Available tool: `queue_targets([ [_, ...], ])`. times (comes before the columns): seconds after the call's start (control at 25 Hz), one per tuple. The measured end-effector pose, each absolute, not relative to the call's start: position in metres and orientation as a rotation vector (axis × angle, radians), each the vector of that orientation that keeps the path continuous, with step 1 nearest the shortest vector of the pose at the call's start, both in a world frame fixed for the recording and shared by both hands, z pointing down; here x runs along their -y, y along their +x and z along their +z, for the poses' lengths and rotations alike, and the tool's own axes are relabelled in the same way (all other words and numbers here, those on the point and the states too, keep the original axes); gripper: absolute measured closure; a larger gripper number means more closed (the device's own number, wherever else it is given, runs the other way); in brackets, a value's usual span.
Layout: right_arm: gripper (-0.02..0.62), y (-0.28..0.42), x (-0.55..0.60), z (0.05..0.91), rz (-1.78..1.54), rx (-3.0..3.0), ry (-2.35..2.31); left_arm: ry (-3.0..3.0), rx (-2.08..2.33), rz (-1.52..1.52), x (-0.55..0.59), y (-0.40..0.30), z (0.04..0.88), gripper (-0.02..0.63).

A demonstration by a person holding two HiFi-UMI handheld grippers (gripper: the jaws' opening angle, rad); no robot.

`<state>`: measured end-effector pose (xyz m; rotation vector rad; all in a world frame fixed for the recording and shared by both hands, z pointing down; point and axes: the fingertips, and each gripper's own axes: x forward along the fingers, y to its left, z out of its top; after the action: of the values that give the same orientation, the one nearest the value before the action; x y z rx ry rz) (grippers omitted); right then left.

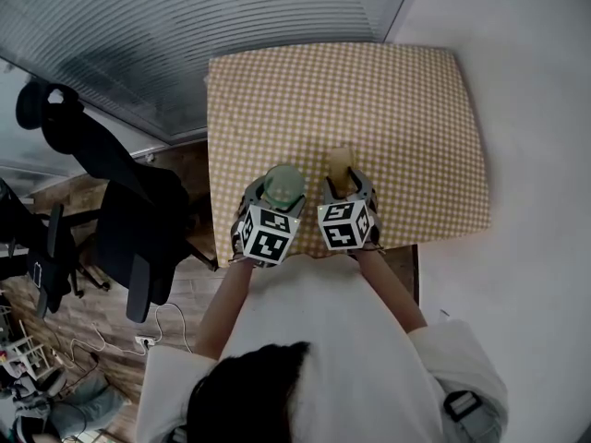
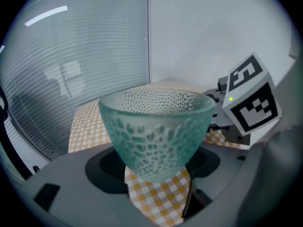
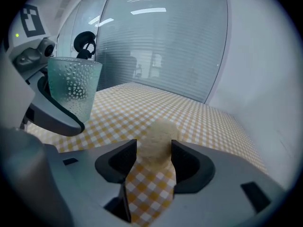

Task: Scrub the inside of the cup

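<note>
cup [image 2: 156, 126] upright, mouth up, axis vertical, clasped by left gripper [image 1: 277, 194]

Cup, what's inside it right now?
Nothing shows inside the cup: through the rim and the glass, the upper part looks empty. Its bottom is hidden by the patterned wall. The sponge is outside, beside it.

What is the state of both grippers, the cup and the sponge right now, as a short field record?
left gripper: shut on the green textured glass cup, held upright
right gripper: open, pale yellow sponge standing between its jaws, not visibly squeezed
sponge place: on the yellow checked tablecloth, outside and to the right of the cup
scrubbing: not yet begun
</note>
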<state>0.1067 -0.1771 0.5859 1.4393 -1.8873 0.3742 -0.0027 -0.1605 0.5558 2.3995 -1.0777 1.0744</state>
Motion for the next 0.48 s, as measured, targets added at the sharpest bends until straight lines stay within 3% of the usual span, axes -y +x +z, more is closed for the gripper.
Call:
queue_targets([
  [0.28,0.388,0.160,0.181,0.595,0.576,1.790,1.612,2.377,1.066,1.060,0.159,-0.005,0.559,0.261],
  [0.48,0.454,0.170,0.183,0.595,0.681,1.789,1.703,2.365,1.051,1.075,0.161,-0.008,0.563,0.261],
])
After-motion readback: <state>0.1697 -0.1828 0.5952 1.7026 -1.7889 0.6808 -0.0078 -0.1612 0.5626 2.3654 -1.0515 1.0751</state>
